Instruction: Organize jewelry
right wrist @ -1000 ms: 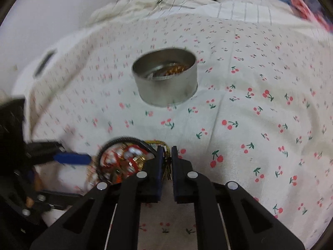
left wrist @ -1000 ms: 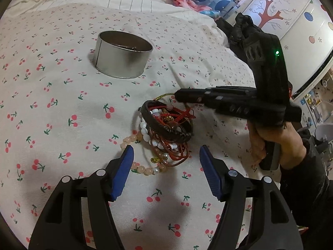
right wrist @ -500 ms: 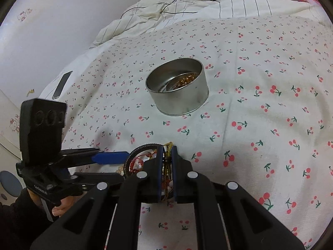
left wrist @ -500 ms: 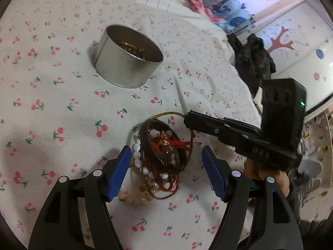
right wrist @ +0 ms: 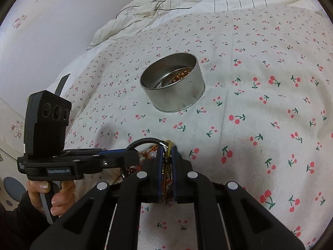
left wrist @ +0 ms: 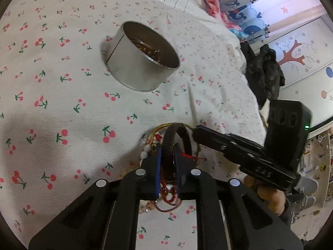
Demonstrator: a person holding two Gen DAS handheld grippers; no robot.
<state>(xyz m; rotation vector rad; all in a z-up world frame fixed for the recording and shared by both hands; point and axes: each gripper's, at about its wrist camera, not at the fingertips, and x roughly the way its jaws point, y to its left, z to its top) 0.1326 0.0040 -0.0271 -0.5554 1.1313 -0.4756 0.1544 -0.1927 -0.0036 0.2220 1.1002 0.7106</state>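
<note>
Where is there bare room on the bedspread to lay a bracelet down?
The bedspread lies bare right of the round tin, and between the tin and the bracelet pile. It is crowded at the pile, where the left gripper and right gripper meet.

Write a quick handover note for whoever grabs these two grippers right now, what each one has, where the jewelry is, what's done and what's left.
Left gripper: jaws have just closed on the dark braided bracelet, lifting it on edge out of the tangled jewelry pile.
Right gripper: shut on the gold chain at the pile's far side.
Metal tin: upright on the cherry-print bedspread, beyond the pile, some jewelry already inside.
Left: pull the bracelet free, drop it in the tin, then the beads and red cords.
</note>
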